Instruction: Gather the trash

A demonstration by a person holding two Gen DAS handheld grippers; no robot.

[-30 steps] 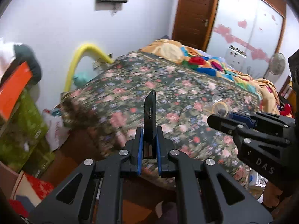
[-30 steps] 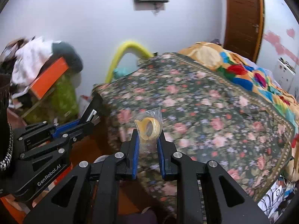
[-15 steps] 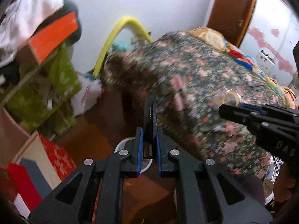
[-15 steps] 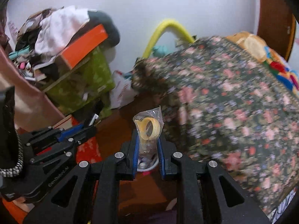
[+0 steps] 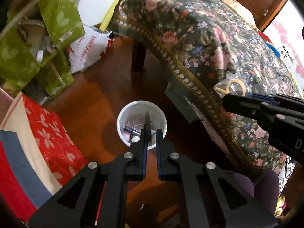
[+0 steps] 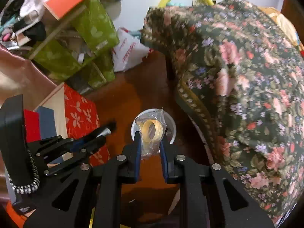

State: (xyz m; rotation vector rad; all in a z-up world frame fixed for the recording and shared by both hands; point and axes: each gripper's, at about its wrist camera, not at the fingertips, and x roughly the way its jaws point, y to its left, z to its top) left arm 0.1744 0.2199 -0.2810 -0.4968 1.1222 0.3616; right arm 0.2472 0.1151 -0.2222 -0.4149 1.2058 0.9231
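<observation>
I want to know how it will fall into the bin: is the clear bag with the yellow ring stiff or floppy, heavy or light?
The clear bag looks thin and crinkled, so probably floppy and light. The yellow ring inside keeps its round shape, so likely stiffer. Released over the white bin, it would probably drop slowly and might catch the rim.

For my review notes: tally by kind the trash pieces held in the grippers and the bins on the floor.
Flat black piece, in the left gripper: 1
Clear bag with a yellow ring, in the right gripper: 1
White bin: 1
Total: 3
</observation>
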